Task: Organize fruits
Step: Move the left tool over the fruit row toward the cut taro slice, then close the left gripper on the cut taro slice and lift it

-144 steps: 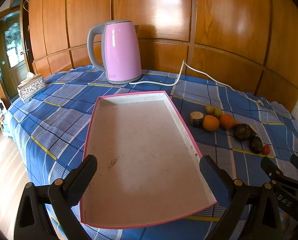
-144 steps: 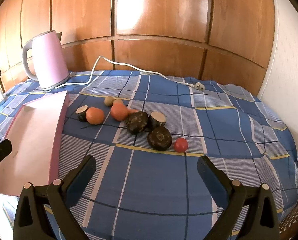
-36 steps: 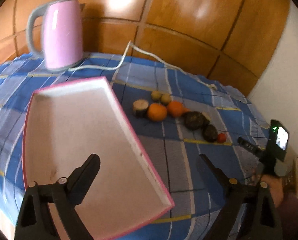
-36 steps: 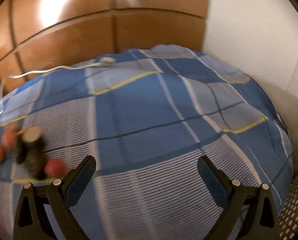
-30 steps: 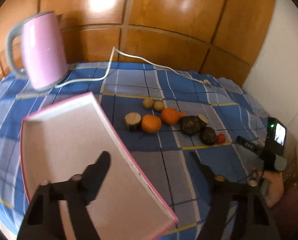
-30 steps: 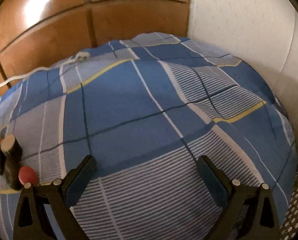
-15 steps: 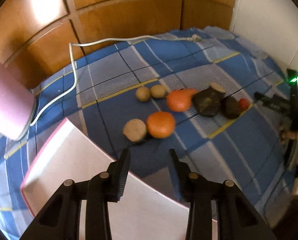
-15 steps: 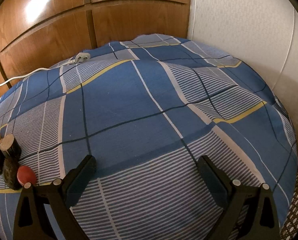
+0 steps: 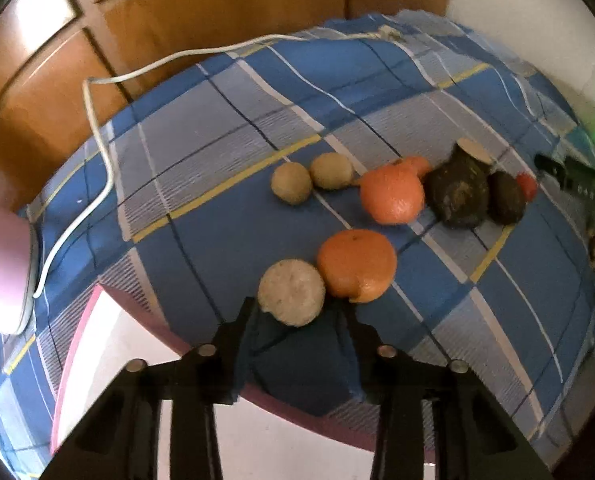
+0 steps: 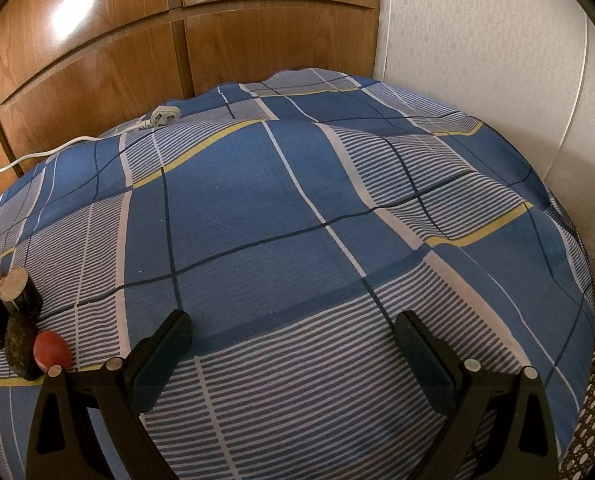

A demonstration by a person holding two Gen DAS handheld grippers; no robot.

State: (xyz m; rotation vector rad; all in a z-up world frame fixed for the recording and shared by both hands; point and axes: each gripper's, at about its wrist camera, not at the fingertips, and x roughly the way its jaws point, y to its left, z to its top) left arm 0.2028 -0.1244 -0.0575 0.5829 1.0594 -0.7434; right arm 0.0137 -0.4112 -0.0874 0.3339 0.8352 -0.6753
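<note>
Now the left gripper (image 9: 295, 316) has closed in, fingers narrowed around the pale round cut-faced fruit (image 9: 291, 293), while the right gripper (image 10: 293, 344) hangs wide, so picking begins.

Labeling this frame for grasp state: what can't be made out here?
- Left wrist view: left hand-held gripper straddles the pale cut fruit; contact unclear, blurred.
- Left wrist view: tray mostly hidden by the gripper, cut off below.
- Right wrist view: fruit cluster cut by the left edge.

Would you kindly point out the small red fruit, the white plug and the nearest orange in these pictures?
small red fruit (image 10: 50, 349): right wrist view, middle of its red skin.
white plug (image 10: 164, 115): right wrist view, centre of the plug body.
nearest orange (image 9: 356, 264): left wrist view, middle of its peel.
</note>
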